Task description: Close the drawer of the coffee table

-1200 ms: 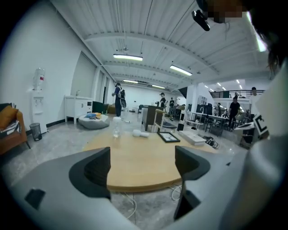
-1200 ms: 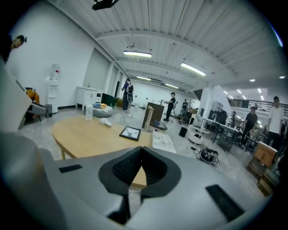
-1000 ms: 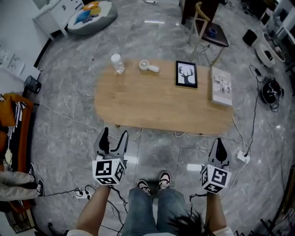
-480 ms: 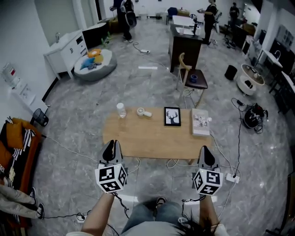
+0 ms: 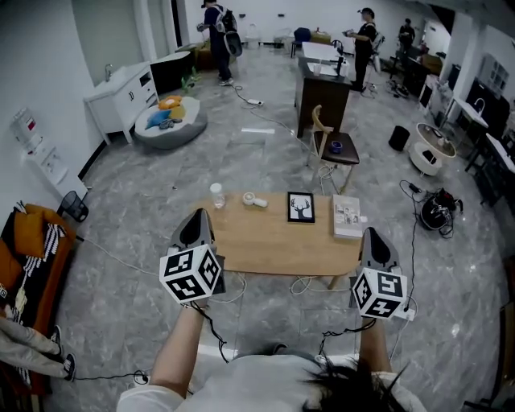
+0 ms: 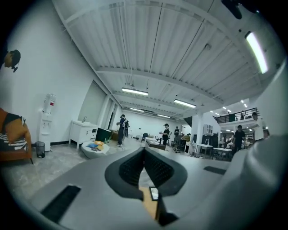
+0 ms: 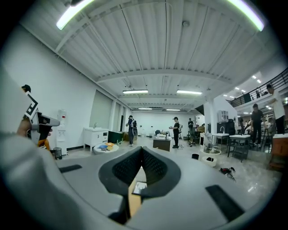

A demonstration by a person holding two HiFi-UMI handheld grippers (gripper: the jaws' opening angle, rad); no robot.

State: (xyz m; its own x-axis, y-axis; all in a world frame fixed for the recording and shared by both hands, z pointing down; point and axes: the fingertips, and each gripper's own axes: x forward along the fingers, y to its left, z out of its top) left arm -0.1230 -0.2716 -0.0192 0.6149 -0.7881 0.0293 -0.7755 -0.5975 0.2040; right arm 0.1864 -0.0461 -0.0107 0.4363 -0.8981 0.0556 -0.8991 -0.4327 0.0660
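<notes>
The wooden coffee table stands on the grey floor ahead of me, and no drawer shows sticking out of it. A bottle, a framed deer picture and a book rest on its top. My left gripper is held up level, before the table's left end. Its jaws have just been closing and now meet with nothing between them. My right gripper hovers level before the table's right end, shut and empty. A sliver of tabletop shows below the jaws.
Cables and a power strip lie on the floor around the table's near side. A chair and a dark cabinet stand beyond it. A round cushion with toys sits at far left. People stand far back.
Both grippers have risen from low at the table's front to a level hold. The left jaws went from open to shut. The head view lifted to take in the room.
</notes>
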